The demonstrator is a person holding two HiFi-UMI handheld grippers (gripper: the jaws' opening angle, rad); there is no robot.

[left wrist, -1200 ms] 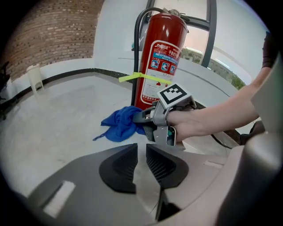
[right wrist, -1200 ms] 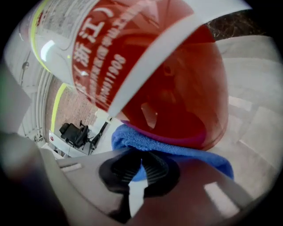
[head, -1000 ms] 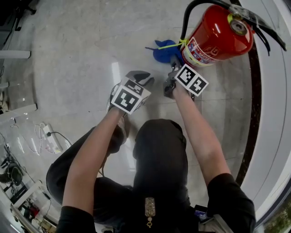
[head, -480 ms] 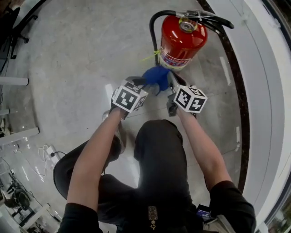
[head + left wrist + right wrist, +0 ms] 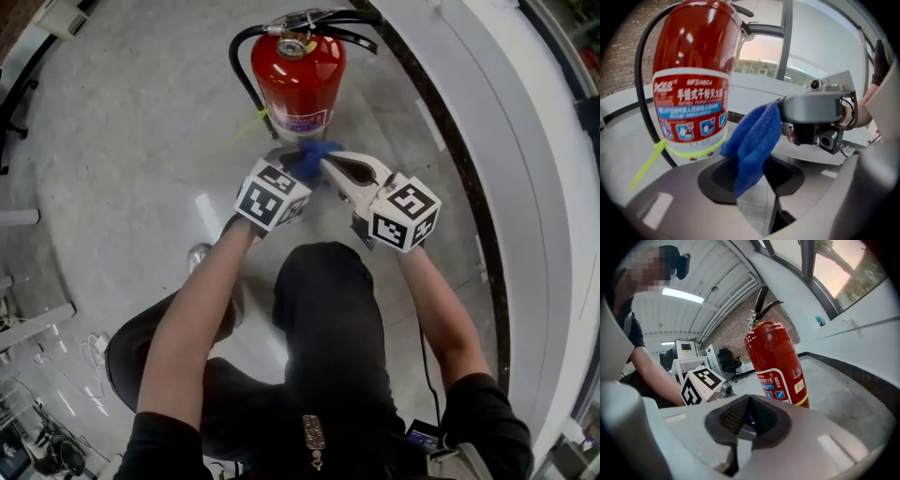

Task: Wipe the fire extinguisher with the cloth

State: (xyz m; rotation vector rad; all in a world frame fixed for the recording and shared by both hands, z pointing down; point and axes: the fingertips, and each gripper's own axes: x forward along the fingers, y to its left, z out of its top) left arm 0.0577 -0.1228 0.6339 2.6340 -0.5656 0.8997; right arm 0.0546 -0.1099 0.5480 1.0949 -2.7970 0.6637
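Left gripper (image 5: 286, 161), head view: hovering on the near side of the upright fire extinguisher (image 5: 298, 80) on the floor (image 5: 141, 112), beside the right gripper (image 5: 328, 165), which is pinching the blue cloth (image 5: 314, 155). Left gripper view: its jaws have just been opening and are standing wide, the cloth hanging loose between them, risking a snag. Right gripper view: jaws are clamping only a cloth edge; wiping pressure could be pulling it free.
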